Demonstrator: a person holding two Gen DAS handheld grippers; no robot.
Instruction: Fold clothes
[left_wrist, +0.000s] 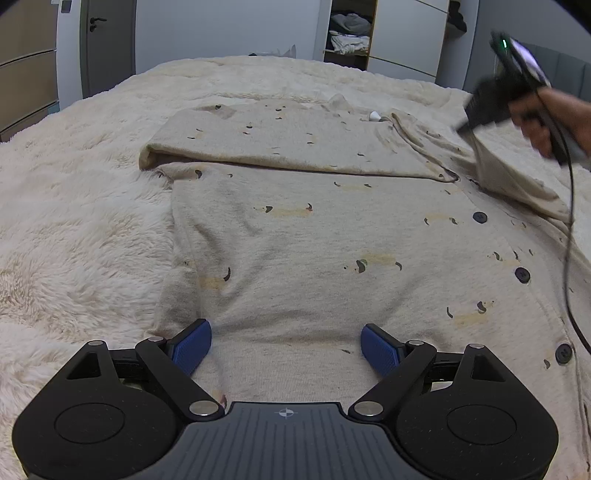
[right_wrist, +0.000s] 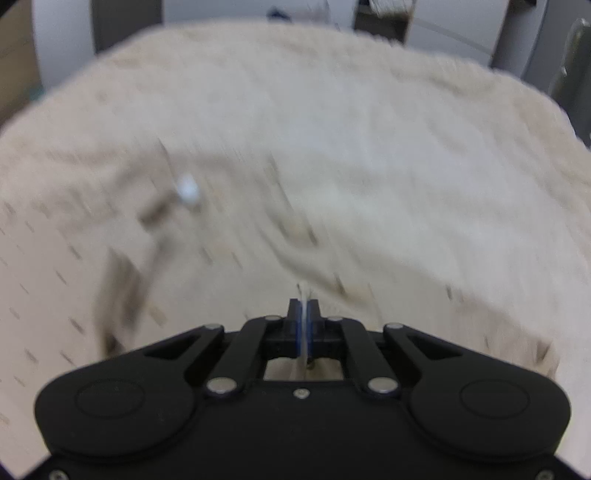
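A beige button-up shirt (left_wrist: 295, 236) with small dog prints and dark buttons lies front-up on the bed. Its left sleeve (left_wrist: 273, 144) is folded across the chest. My left gripper (left_wrist: 286, 345) is open and empty, low over the shirt's near part. My right gripper (right_wrist: 303, 314) is shut on a thin edge of the shirt's right sleeve (left_wrist: 513, 173) and lifts it off the bed. It also shows in the left wrist view (left_wrist: 465, 125) at the far right, held by a hand. The right wrist view is blurred by motion.
A fluffy cream blanket (left_wrist: 81, 221) covers the bed under the shirt. A small white tag (left_wrist: 373, 116) sits at the collar. Behind the bed stand a grey door (left_wrist: 107, 44), drawers (left_wrist: 26, 74) and an open wardrobe with clothes (left_wrist: 349, 33). A black cable (left_wrist: 569, 236) hangs from the right gripper.
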